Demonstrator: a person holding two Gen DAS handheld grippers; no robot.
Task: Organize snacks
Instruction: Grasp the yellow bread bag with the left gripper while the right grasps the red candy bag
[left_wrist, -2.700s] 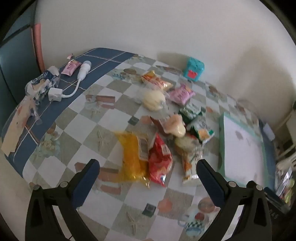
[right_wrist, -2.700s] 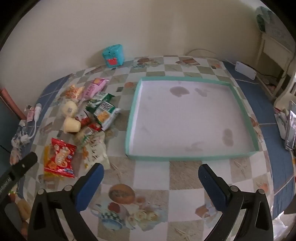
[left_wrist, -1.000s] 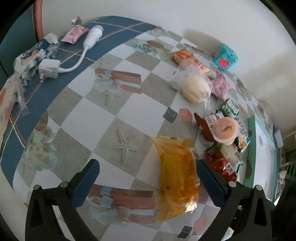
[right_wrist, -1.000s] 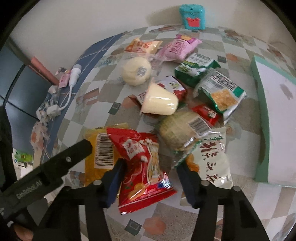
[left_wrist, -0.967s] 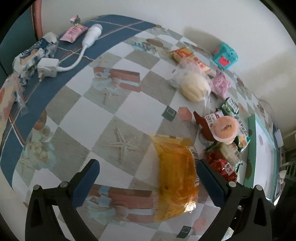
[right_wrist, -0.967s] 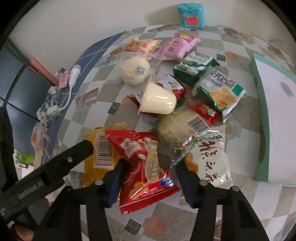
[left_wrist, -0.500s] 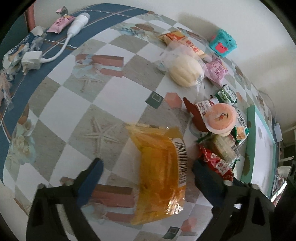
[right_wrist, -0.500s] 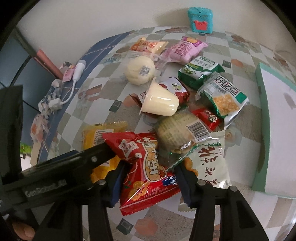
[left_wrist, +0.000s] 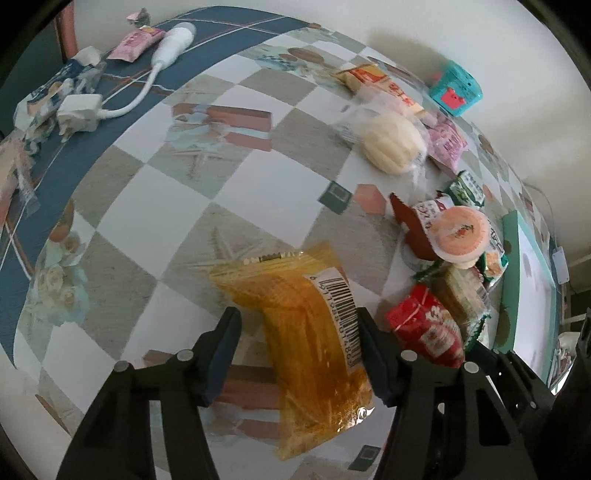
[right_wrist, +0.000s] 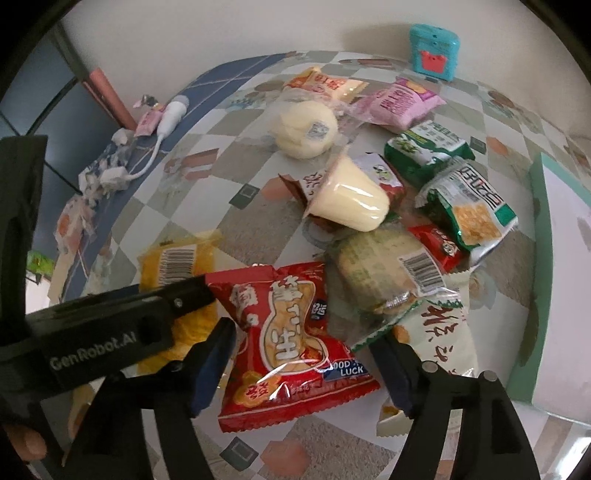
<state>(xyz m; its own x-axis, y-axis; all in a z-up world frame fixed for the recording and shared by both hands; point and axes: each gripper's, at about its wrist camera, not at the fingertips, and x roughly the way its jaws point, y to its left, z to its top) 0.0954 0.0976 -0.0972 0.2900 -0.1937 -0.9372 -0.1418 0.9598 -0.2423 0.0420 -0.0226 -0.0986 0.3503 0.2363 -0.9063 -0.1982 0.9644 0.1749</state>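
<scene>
A yellow-orange snack packet (left_wrist: 310, 332) lies on the checked tablecloth between the jaws of my left gripper (left_wrist: 297, 317), which are closing. The right-hand pad touches its barcode edge, and a gap shows at the left-hand pad. A red snack packet (right_wrist: 291, 332) lies flat between the jaws of my right gripper (right_wrist: 301, 332), which are opening; its pads stand just off the packet's sides. The yellow-orange packet (right_wrist: 173, 266) lies left of the red one, partly under the left gripper's black body (right_wrist: 110, 328). The green-rimmed tray (right_wrist: 532, 258) lies at the right.
Behind the red packet lies a pile: a pudding cup (right_wrist: 351, 199), a wrapped bun (right_wrist: 303, 129), green packets (right_wrist: 469, 206), a pink packet (right_wrist: 399, 103) and a clear-wrapped cake (right_wrist: 380, 273). A teal box (right_wrist: 434, 51) stands by the wall. A white charger (left_wrist: 81, 110) lies far left.
The left jaws have narrowed around the yellow-orange packet. The right jaws, shut on the red packet before, have widened, and the packet now lies flat on the cloth.
</scene>
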